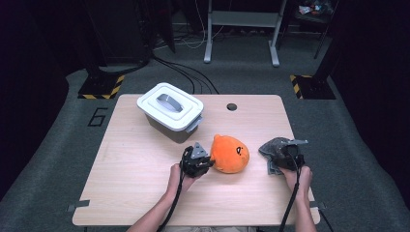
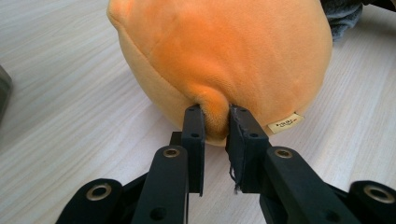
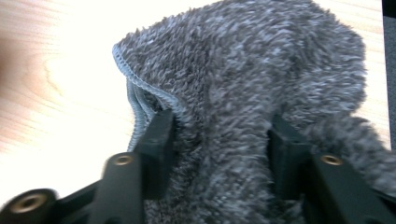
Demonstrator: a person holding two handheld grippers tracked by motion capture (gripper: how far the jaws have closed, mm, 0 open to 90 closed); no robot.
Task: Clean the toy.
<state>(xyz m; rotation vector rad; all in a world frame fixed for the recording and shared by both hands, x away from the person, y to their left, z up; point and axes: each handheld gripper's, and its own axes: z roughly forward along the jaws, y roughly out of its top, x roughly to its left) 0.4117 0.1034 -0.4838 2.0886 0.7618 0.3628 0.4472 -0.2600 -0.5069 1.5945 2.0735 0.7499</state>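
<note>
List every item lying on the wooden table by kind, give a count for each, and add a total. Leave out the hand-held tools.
Round orange plush toy: 1
Crumpled grey fluffy cloth: 1
White-lidded grey plastic storage box: 1
Total: 3

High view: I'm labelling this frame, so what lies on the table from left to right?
White lidded box → left gripper, pinching the orange plush toy → grey fuzzy cloth → right gripper, closed on that cloth.
</note>
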